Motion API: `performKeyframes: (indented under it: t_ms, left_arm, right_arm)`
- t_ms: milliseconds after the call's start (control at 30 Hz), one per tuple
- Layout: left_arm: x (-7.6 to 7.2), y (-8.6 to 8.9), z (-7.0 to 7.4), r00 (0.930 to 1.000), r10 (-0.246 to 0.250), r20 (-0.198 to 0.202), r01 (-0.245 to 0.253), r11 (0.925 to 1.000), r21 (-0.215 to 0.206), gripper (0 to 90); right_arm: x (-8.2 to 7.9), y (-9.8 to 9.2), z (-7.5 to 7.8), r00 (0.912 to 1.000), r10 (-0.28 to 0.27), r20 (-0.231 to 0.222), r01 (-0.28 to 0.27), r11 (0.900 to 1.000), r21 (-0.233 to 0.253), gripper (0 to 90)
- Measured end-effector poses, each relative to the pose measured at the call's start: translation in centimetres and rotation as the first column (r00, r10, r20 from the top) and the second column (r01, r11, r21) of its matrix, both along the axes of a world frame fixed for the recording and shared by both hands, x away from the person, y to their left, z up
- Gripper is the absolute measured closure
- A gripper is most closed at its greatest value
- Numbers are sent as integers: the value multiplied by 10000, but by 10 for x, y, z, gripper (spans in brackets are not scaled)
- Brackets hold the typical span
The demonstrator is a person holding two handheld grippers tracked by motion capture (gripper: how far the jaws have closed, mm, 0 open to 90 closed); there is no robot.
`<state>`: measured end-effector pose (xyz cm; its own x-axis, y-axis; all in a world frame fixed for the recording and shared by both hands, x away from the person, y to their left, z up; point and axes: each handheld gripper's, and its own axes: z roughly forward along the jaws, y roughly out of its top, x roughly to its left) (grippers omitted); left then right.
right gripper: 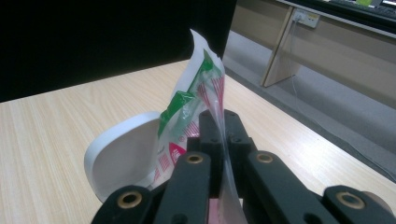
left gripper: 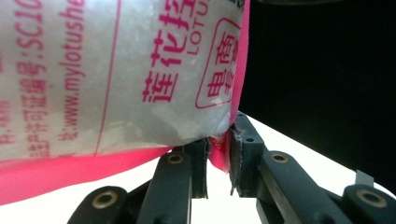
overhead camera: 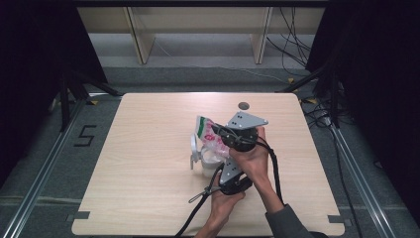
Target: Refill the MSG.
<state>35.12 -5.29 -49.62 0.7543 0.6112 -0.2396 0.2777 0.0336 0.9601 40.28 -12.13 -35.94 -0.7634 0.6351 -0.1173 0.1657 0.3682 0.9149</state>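
Black jaws of the right gripper (right gripper: 219, 140) are pinching the plastic bag (right gripper: 196, 100) at frame centre, hiding its lower edge; the left gripper (left gripper: 218, 161) is clamping the bag's pink corner, partly covering the white container (overhead camera: 207, 159).

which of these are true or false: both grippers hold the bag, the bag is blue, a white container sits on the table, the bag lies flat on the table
Both the left gripper and right gripper grip the bag: true.
The bag is blue: false, it is translucent white with pink and green print.
A white container sits on the table: true.
The bag lies flat on the table: false, it is held up above the container.
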Motion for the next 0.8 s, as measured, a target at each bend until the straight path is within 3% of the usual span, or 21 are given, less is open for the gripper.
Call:
performKeyframes:
  t_ms: [267,367,433,800]
  left_arm:
    - [0,0,0,10000,5,-16,-5,10000,-33,783]
    - [0,0,0,10000,12,-4,-12,10000,-23,783]
    - [0,0,0,10000,9,-10,-9,10000,-27,783]
    - [0,1,0,9999,98,-43,-98,9999,100,784]
  right_arm:
    - [0,0,0,10000,9,27,-9,10000,-30,896]
    - [1,0,0,9994,-20,347,22,10000,-76,896]
    - [0,0,0,9998,-22,173,23,10000,-43,896]
    - [0,0,1,9996,23,279,-18,9998,-185,896]
